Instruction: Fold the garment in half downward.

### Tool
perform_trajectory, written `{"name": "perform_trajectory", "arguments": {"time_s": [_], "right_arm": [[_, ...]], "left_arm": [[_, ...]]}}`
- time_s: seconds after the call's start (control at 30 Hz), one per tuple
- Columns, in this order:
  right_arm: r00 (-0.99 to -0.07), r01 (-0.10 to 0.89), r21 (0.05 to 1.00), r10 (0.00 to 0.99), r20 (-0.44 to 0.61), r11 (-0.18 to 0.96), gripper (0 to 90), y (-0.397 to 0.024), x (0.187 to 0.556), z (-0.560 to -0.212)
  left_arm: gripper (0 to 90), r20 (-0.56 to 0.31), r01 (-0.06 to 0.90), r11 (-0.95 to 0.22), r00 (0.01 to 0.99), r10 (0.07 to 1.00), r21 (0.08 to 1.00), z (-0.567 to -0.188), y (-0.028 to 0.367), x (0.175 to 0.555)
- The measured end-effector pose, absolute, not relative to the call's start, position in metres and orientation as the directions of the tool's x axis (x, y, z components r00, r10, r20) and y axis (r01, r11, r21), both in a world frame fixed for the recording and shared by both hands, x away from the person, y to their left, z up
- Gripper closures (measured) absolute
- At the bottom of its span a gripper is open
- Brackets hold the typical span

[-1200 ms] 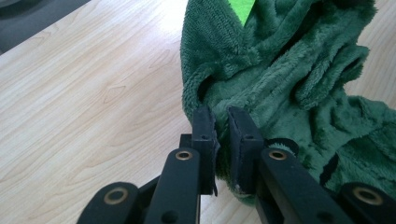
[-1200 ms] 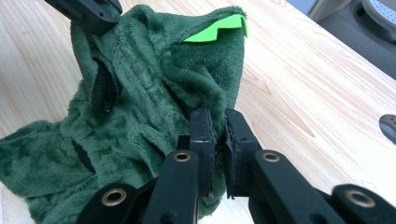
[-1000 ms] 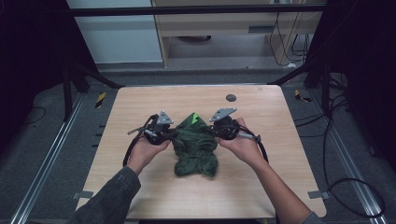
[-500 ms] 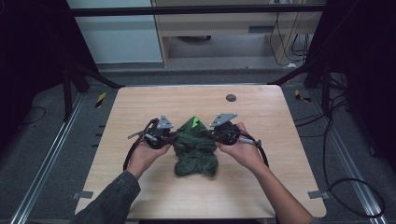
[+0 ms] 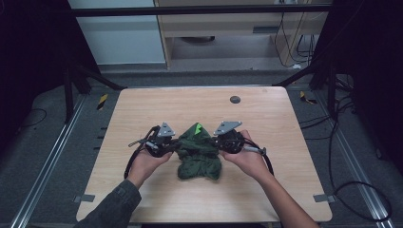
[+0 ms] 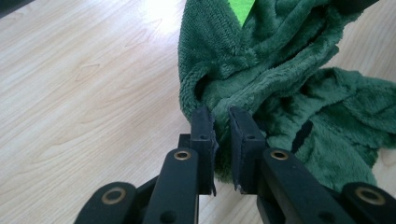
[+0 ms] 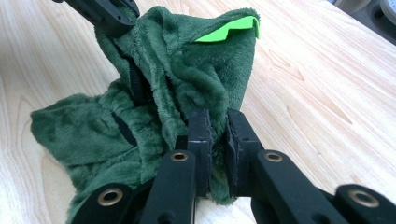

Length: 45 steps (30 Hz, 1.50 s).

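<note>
Nothing has shifted since the earlier frame; I see one green fleece garment [image 5: 198,154] bunched on one table [image 5: 142,109]. Two grippers, left gripper [image 6: 222,122] and right gripper [image 7: 218,122], each clenched on its fabric.

This looks like a lab or recording workroom set up for capture, not a home. The pale wooden surface [image 5: 266,118] under each hand-held gripper stands alone on dark grey carpet, framed by black struts [image 5: 90,76] and metal floor rails [image 5: 43,175] to either side. Beyond the hand-held grippers, past the surface's far edge, a light cabinet [image 5: 119,38] and a wooden desk front [image 5: 228,23] line the wall, with loose cables [image 5: 294,42] hanging beside them. Yellow-black tape [image 5: 101,101] marks the floor.
</note>
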State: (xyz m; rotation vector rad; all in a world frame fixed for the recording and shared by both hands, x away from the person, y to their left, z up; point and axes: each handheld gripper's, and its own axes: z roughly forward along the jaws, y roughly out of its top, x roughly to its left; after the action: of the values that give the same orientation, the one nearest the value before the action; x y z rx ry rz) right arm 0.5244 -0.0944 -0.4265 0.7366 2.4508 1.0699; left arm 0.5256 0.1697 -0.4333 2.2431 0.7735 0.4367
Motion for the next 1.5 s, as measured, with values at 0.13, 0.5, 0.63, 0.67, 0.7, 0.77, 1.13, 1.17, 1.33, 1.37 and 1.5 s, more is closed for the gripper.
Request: {"name": "perform_trajectory", "arguments": {"time_s": [0.13,0.5,0.63,0.67,0.7,0.77,1.13,1.17,1.33,1.37,1.5], "right_arm": [[-0.801,0.311,0.760,0.588,-0.115,0.571,81.6,-0.095,0.520,-0.429],[-0.802,0.305,0.770,0.587,-0.109,0.560,81.0,-0.100,0.506,-0.434],[-0.804,0.304,0.773,0.585,-0.106,0.557,80.5,-0.101,0.501,-0.435],[-0.806,0.301,0.775,0.583,-0.106,0.556,80.5,-0.101,0.500,-0.435],[-0.807,0.299,0.775,0.581,-0.106,0.557,80.3,-0.101,0.499,-0.435],[-0.810,0.299,0.772,0.577,-0.106,0.562,80.1,-0.101,0.497,-0.436],[-0.814,0.296,0.771,0.571,-0.106,0.564,79.0,-0.103,0.491,-0.440],[-0.815,0.297,0.771,0.571,-0.103,0.564,78.9,-0.103,0.490,-0.440],[-0.816,0.298,0.770,0.569,-0.101,0.564,78.5,-0.102,0.487,-0.443],[-0.818,0.295,0.771,0.566,-0.101,0.564,78.5,-0.102,0.487,-0.443],[-0.820,0.297,0.771,0.564,-0.098,0.564,78.5,-0.103,0.484,-0.445]], "left_arm": [[80.9,0.080,0.394,-0.568,0.769,0.634,0.723,-0.435,0.171,0.521],[80.5,0.080,0.380,-0.567,0.778,0.623,0.731,-0.437,0.169,0.509],[80.3,0.077,0.377,-0.566,0.780,0.621,0.733,-0.438,0.169,0.505],[80.2,0.076,0.378,-0.566,0.781,0.620,0.733,-0.439,0.169,0.504],[80.1,0.075,0.378,-0.566,0.781,0.620,0.733,-0.440,0.169,0.504],[79.8,0.072,0.382,-0.564,0.781,0.621,0.732,-0.440,0.170,0.502],[78.5,0.071,0.376,-0.563,0.785,0.616,0.736,-0.446,0.170,0.494],[78.4,0.069,0.377,-0.562,0.785,0.616,0.736,-0.446,0.170,0.494],[77.5,0.066,0.376,-0.562,0.787,0.614,0.736,-0.449,0.171,0.490],[77.3,0.066,0.377,-0.561,0.787,0.614,0.737,-0.449,0.171,0.490],[77.6,0.065,0.377,-0.559,0.785,0.616,0.738,-0.451,0.172,0.488]]}}
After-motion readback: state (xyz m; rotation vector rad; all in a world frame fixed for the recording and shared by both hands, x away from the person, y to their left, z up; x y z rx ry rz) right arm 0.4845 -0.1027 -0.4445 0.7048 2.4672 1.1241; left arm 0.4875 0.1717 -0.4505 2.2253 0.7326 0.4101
